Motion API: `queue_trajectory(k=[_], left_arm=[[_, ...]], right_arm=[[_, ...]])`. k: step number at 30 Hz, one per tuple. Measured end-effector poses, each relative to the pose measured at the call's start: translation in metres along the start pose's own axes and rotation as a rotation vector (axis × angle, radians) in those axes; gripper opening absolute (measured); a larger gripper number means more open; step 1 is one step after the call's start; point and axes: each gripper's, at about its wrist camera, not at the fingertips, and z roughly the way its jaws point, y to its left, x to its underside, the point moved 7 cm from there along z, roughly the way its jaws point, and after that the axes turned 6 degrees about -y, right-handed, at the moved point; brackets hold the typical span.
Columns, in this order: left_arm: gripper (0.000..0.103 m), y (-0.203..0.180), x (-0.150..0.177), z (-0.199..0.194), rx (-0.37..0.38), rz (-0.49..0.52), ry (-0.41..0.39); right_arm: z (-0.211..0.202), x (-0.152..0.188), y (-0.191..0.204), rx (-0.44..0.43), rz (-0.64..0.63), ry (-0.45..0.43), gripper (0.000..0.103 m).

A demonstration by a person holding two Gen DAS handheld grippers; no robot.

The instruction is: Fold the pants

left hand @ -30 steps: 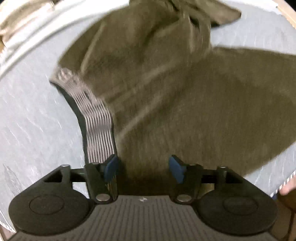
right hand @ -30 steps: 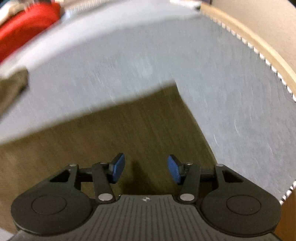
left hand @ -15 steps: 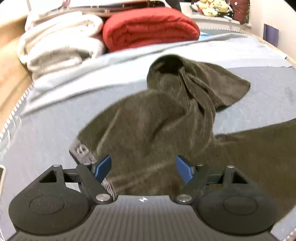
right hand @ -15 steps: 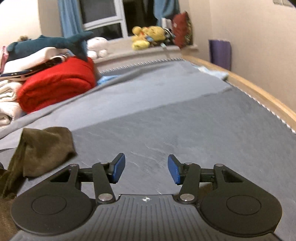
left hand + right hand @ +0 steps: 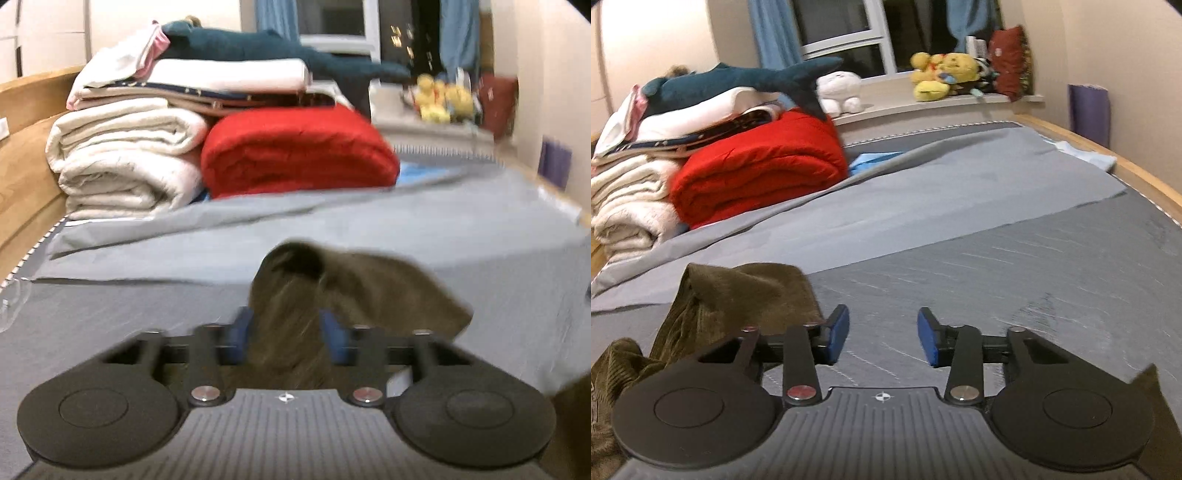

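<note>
On the grey bed sheet (image 5: 1052, 258) the olive corduroy pants (image 5: 746, 291) lie bunched. My left gripper (image 5: 284, 334) has just been closing, with pants cloth bunched between its pads; my right gripper (image 5: 882, 336), also narrowing, stands part open on nothing. I judge a one-sided lift could drag the cloth into a twist.

My right tongs (image 5: 882, 338) sit low over the bed (image 5: 1052, 280), blue pads apart with only grey mattress between them; they have just been closing. Olive corduroy pants (image 5: 738, 291) lie bunched at left, a fold just beside my left pad, and a dark corner shows at lower right. A lighter grey sheet (image 5: 923, 192) lies beyond. Far left: red blanket (image 5: 757, 173), cream blankets (image 5: 628, 206), a shark plush (image 5: 738, 83) on top. Yellow toys (image 5: 942, 74) line the windowsill.
</note>
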Motion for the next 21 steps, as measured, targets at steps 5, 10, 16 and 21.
queue_trajectory(k=[5,10,16,21], left_arm=[[0.005,-0.027,0.031,0.052,0.029,-0.072,0.157],[0.005,-0.041,0.033,0.091,0.051,-0.084,0.262],[0.006,-0.033,0.032,0.122,0.089,-0.168,0.342],[0.006,-0.015,0.052,0.143,0.050,-0.191,0.417]], right_arm=[[0.015,0.009,0.031,-0.068,-0.063,0.011,0.018],[0.047,0.022,0.061,-0.136,-0.152,0.058,0.019],[0.090,0.061,0.115,-0.254,-0.363,0.152,0.031],[0.118,0.097,0.167,-0.354,-0.473,0.187,0.038]])
